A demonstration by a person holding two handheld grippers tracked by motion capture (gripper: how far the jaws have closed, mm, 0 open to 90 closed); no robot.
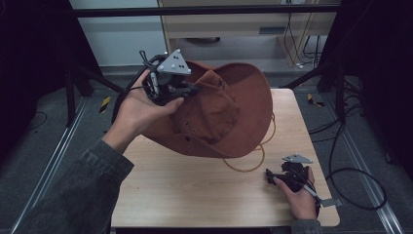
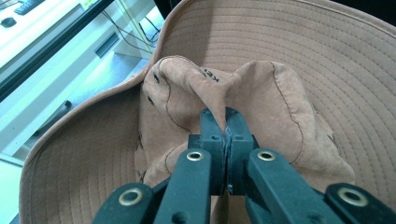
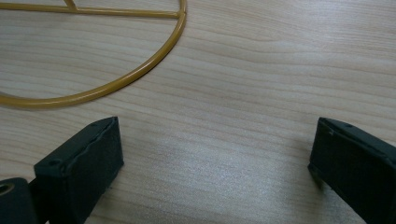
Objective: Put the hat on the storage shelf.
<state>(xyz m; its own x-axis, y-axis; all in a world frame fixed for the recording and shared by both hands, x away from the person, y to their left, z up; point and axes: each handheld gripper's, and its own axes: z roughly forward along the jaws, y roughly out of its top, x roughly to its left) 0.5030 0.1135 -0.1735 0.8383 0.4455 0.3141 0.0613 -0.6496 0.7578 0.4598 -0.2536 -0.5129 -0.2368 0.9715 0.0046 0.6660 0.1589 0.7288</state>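
Hat: a brown wide-brimmed hat is lifted and tilted over the far half of the bench, its underside and crown facing the high view; only its lower brim seems near or on the wood.
Left gripper: the left gripper has its jaws pressed together on a pinched fold of the crown fabric, seen clearly in the left gripper view; gripping the soft crown probably lets the whole hat hang from one point.
Cord: a mustard-yellow cord trails from the hat in a loop on the bench, just nearer the person than the brim.
Right gripper: the right gripper rests low on the bench, beyond the cord loop from the hat; its jaws stand wide apart and empty, likely waiting to take a second hold.
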